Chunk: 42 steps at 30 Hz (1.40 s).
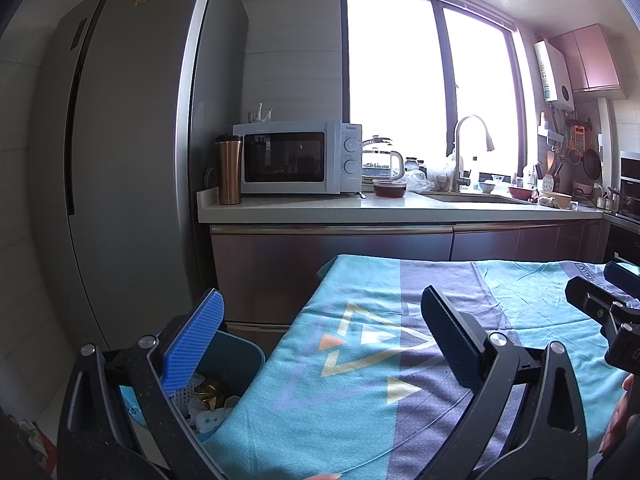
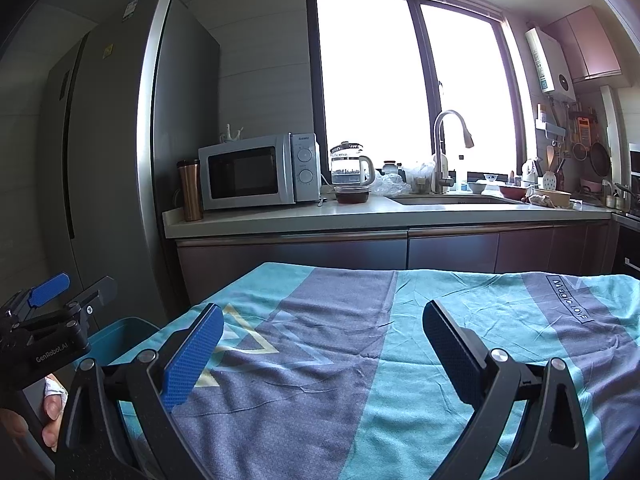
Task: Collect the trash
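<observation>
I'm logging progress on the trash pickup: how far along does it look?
Nearly finished, it seems. Done: crumpled wrappers lie in the teal bin beside the table. In hand: nothing; left claw and right claw are both open and empty. Left: no trash shows on the tablecloth.

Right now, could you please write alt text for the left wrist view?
The open left gripper hangs over a teal patterned cloth, beside a blue bin holding trash. Behind stand a counter, microwave and fridge.
</observation>
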Available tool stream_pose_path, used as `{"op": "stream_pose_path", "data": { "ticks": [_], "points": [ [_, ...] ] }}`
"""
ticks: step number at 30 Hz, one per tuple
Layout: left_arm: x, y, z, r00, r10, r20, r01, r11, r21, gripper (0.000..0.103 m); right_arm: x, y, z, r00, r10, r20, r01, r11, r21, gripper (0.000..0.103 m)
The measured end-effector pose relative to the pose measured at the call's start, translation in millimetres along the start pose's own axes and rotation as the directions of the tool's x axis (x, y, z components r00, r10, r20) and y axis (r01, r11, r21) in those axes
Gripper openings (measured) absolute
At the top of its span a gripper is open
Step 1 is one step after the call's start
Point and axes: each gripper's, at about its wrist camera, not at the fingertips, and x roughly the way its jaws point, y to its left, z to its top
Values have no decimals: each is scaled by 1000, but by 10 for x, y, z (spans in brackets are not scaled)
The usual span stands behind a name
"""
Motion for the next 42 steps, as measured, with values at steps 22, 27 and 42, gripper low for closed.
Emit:
{"op": "stream_pose_path", "data": {
  "ticks": [22, 27, 42],
  "points": [
    [1, -2, -2, 1000, 2, 2, -2, 1000, 1, 97, 2, 0, 5, 1000, -1, 0, 1, 1000, 4, 96],
    [-2, 0, 2, 1000, 2, 2, -2, 1000, 1, 97, 0, 3, 5, 1000, -1, 0, 1, 1000, 6, 96],
    [31, 8, 7, 1000, 3, 2, -3, 1000, -2, 97, 9, 29, 30, 1000, -1, 0, 1, 1000, 6, 96]
  ]
}}
